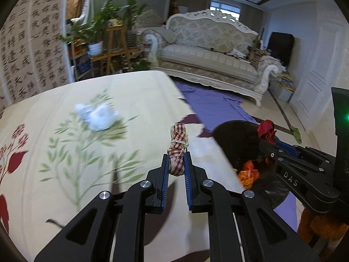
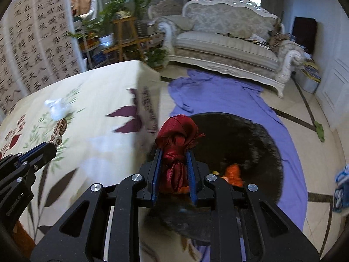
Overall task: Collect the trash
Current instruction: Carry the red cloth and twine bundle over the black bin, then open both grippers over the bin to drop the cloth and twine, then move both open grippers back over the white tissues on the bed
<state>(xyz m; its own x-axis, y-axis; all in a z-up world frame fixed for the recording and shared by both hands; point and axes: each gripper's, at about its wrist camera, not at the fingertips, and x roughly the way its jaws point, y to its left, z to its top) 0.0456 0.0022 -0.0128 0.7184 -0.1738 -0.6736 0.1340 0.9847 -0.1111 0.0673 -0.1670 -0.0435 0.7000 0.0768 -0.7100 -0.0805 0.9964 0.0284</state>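
Trash bundles are gripped in both tools: the left gripper (image 1: 176, 163) pinches a red-and-white striped cloth roll (image 1: 178, 147) tied with string, above the cream floral tablecloth (image 1: 65, 174) near its right edge. The right gripper (image 2: 174, 170) clamps a dark red satin knot (image 2: 176, 144) over the round black bin (image 2: 250, 144), whose near part is hidden; an orange wad (image 2: 234, 172) lies inside. A blurred white crumpled tissue (image 1: 98, 115) sits far left on the cloth.

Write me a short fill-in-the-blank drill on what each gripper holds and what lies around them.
1. The left gripper is shut on a striped bundle coloured ____ and white.
2. The right gripper is shut on a knotted ____ satin cloth.
3. The white crumpled wad lies on the ____ tablecloth.
4. The orange bundle lies inside the ____ bin.

Missing words: red; red; floral; black
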